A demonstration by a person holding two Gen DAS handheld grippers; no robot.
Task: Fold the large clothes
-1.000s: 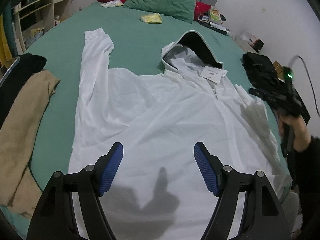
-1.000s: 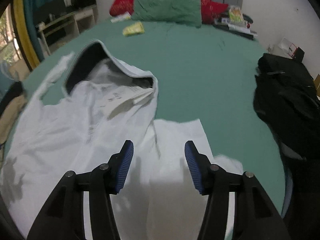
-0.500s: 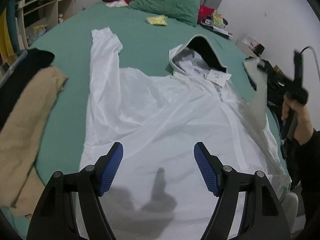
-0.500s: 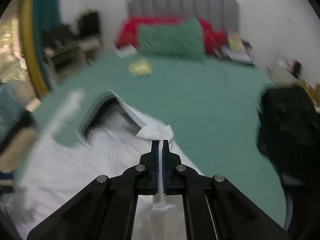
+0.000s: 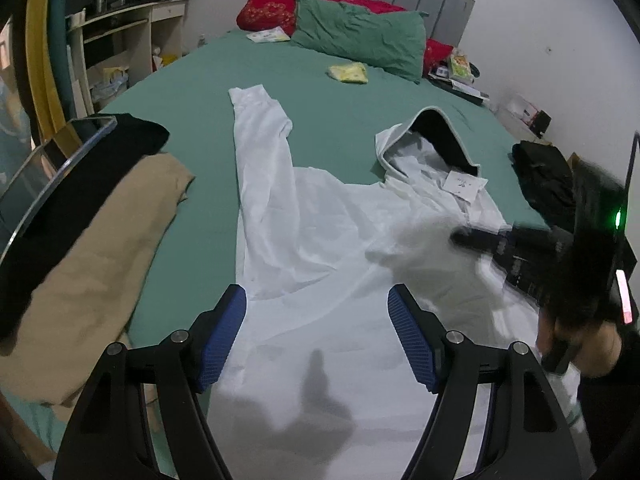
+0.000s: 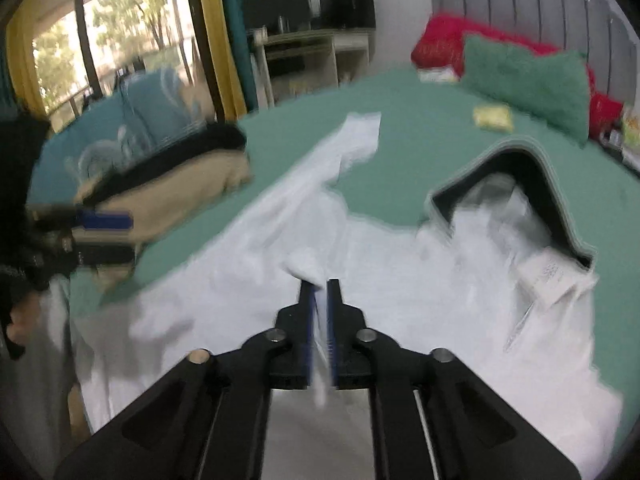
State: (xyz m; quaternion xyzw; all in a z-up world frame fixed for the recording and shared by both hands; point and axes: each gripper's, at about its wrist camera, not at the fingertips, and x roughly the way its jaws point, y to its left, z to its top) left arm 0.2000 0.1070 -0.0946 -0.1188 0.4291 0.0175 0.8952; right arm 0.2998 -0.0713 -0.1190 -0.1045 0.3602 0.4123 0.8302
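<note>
A large white hooded jacket lies spread front-up on the green bed; its hood points to the headboard and its left sleeve lies straight. My left gripper is open and empty above the jacket's lower body. My right gripper is shut on the end of the right sleeve and holds it over the jacket's chest. It shows blurred in the left wrist view. The jacket and hood also show in the right wrist view.
A beige garment and a black one lie on the bed's left edge. A black bag sits on the right side. A green pillow, a red pillow and a yellow packet lie near the headboard.
My right gripper closed on the right sleeve, lifted it and carried it left across the jacket's chest. My left gripper stayed open and drew back slightly.
</note>
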